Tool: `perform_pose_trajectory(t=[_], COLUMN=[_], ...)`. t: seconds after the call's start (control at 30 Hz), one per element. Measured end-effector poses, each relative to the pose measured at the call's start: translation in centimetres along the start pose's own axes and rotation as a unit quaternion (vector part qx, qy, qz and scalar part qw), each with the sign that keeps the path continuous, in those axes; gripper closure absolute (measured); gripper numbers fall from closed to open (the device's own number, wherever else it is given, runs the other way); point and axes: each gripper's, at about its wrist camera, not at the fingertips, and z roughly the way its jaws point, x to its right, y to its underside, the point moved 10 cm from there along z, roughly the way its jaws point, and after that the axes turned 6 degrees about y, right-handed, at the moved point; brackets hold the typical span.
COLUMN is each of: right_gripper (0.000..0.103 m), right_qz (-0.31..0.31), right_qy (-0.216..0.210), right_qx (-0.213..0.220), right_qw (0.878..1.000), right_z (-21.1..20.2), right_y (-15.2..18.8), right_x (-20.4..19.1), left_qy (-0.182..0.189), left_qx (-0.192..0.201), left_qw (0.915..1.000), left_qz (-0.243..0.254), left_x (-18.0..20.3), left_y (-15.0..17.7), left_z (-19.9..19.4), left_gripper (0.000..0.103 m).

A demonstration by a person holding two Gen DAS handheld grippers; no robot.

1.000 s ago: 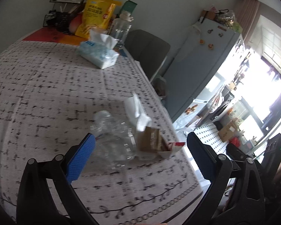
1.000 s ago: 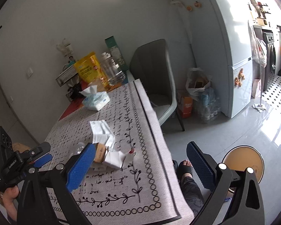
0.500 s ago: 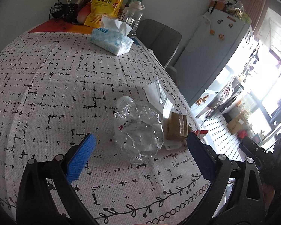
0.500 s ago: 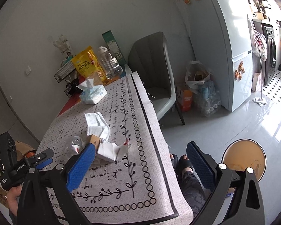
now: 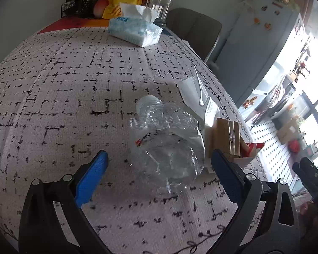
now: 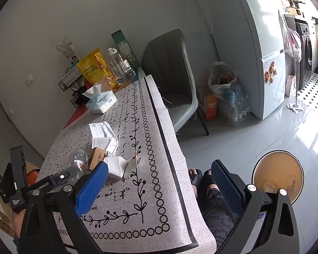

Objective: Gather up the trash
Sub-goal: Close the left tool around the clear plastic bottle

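We see left tool [image 5: 158, 162] spread wide, released, low centre of frame, crushed clear bottle [image 5: 166, 139] lying on desk [image 5: 53, 97] between its blue pads, not touched. Brown cardboard box [image 5: 226, 137] and white crumpled paper [image 5: 198, 97] just right of bottle. Tissue pack [image 5: 135, 30] top centre. We see right tool [image 6: 159, 182] also released, empty, lower frame, over desk edge; round bin [image 6: 277, 176] lower right on floor.

Left hand-held gripper [image 5: 158, 166]: black frame, blue ridged pads, silver screws.
Right hand-held gripper [image 6: 159, 176]: same build.
Person: dark patterned trousers [image 6: 219, 216], black sandals [image 6: 202, 178].
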Motion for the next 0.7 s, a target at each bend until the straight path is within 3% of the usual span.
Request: perform_pose_trajectory(t=[0.23,0.33,0.53,0.7], right_gripper=[0.008,0.008,0.008,0.008], right_qz=[-0.002,-0.003,-0.017,-0.032], right_qy=[-0.002,-0.005,0.000,0.001], right_qx=[-0.002,-0.002,-0.013,-0.010], right_qw=[1.000,1.000,1.000,0.999], right_z=[0.3,0.2,0.8,0.6], right_y=[-0.1,0.0,0.2,-0.1], right_x=[-0.4,-0.6,-1.4,-3.1], left_qy=[-0.033,-0.042,-0.027,-0.006], left_qx=[0.008,0.013,0.019,0.024], left_qw=[0.9994,0.9990,0.9991,0.9992], left_qz=[0.006,-0.005,-0.027,-0.030], left_x=[0.3,-0.2,-1.0,-1.4], left_y=[-1.0,-1.3,-1.4,-1.3], left_z=[1.2,1.3,1.1,0.2], left_gripper=[0.007,0.011,0.028,0.029])
